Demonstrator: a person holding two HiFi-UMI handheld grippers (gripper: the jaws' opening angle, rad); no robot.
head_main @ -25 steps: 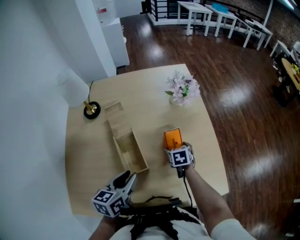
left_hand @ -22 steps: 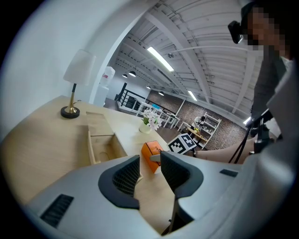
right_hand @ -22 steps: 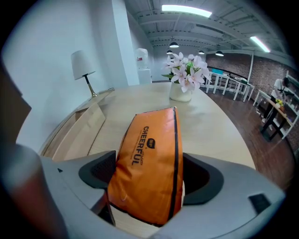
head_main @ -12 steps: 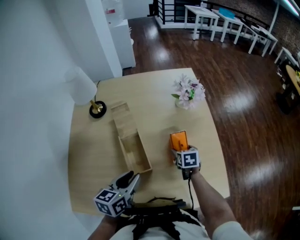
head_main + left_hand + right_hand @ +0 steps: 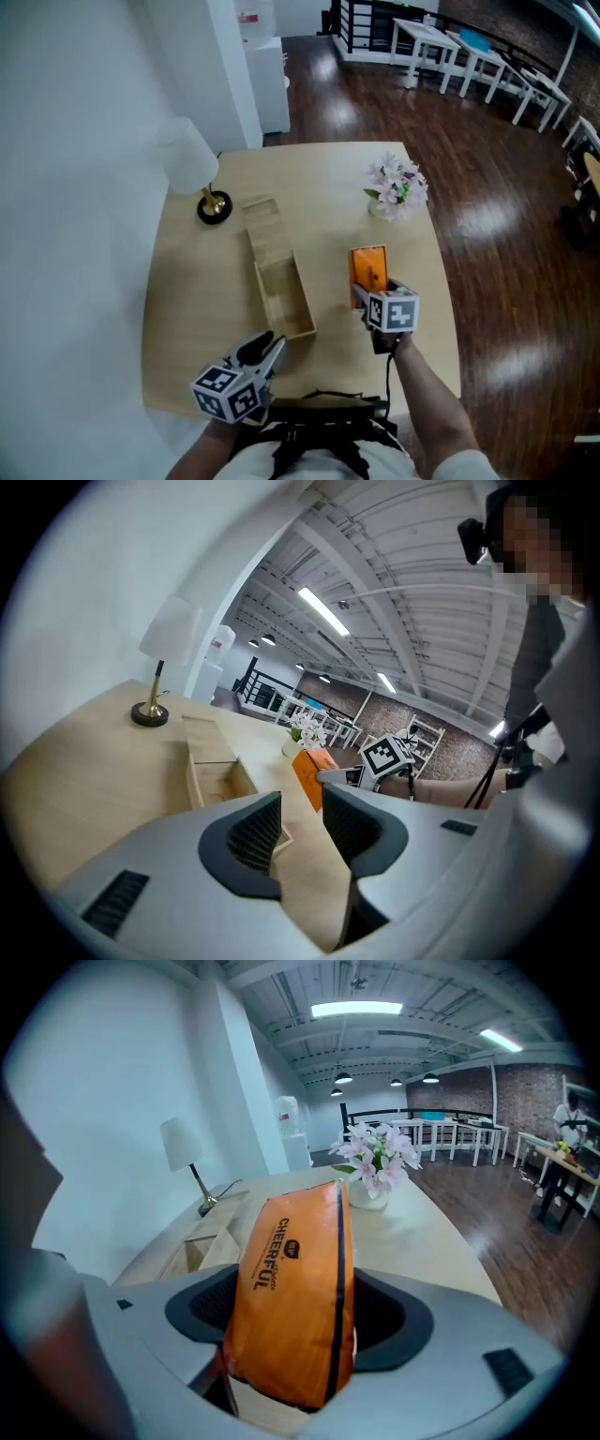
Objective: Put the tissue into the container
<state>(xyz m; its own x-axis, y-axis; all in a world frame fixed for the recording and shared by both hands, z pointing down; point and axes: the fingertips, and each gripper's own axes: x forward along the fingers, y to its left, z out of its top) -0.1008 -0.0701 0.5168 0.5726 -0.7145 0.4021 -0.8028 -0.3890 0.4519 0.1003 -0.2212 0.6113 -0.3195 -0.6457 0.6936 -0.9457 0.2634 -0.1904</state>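
An orange tissue pack lies on the table right of the open wooden container. My right gripper is at the pack's near end, with both pads pressed against its sides. In the right gripper view the pack fills the space between the jaws, its near end tilted up. The container is ahead and to the left. My left gripper hovers at the table's near edge, below the container. Its jaws stand a narrow gap apart with nothing between them.
A white lamp with a brass base stands at the table's far left. A vase of pale flowers sits at the far right. The container's sliding lid extends toward the lamp. The wooden table drops off to dark floor on the right.
The right gripper's jaws have narrowed onto the orange pack. The head view has drifted, so everything sits a little lower and to the right. The left gripper has stayed put.
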